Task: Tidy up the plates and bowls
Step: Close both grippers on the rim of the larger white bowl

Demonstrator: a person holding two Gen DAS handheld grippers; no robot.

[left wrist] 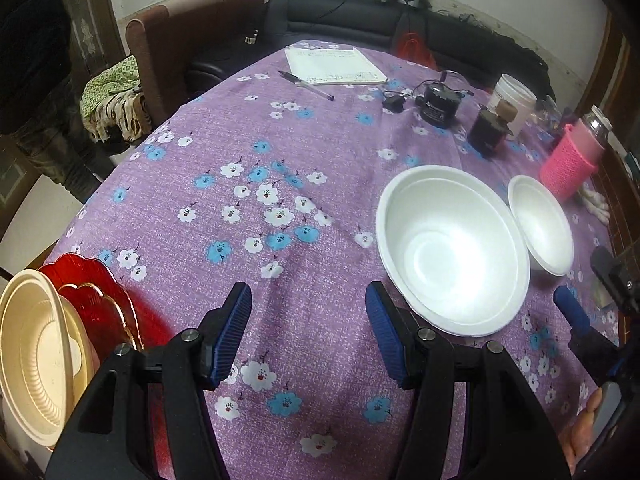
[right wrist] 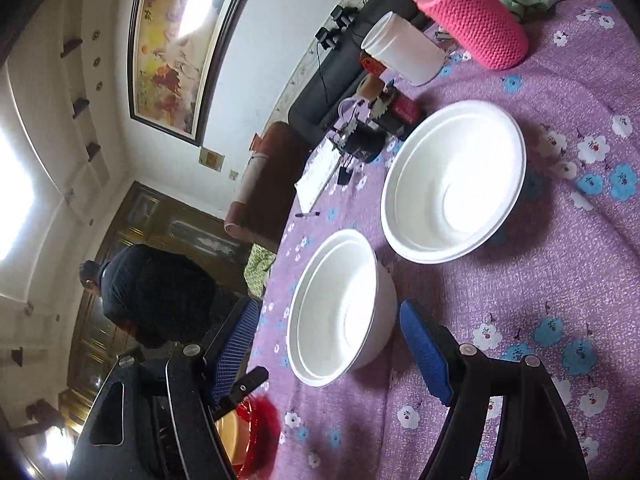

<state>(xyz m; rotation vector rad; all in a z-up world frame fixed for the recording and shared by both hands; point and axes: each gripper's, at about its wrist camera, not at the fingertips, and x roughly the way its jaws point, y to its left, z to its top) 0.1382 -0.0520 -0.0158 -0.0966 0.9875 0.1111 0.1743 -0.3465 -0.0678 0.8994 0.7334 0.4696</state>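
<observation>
Sitting nearest, at the table's (left wrist: 280,152) left edge: a cream plate (left wrist: 32,344) overlapping red scalloped plates (left wrist: 100,300), looking like a stack already begun, though not yet tidy. Hovering over bare purple cloth: left gripper (left wrist: 308,328), jaws standing roughly half apart, holding and touching nothing. Lying farther right, still unstacked: a white bowl (left wrist: 452,248) and another white bowl (left wrist: 540,224), rims just beside each other, possibly touching. Approaching the closer bowl (right wrist: 340,308) in the right wrist view: right gripper (right wrist: 328,332), jaws spread wide to either side of it, the pads apparently not pressing, nothing gripped. Remaining, by judgement: nesting the bowls and squaring the plates. Standing beyond: a pink knitted bottle (left wrist: 572,160), white tub (left wrist: 516,100), notebook (left wrist: 332,64).
</observation>
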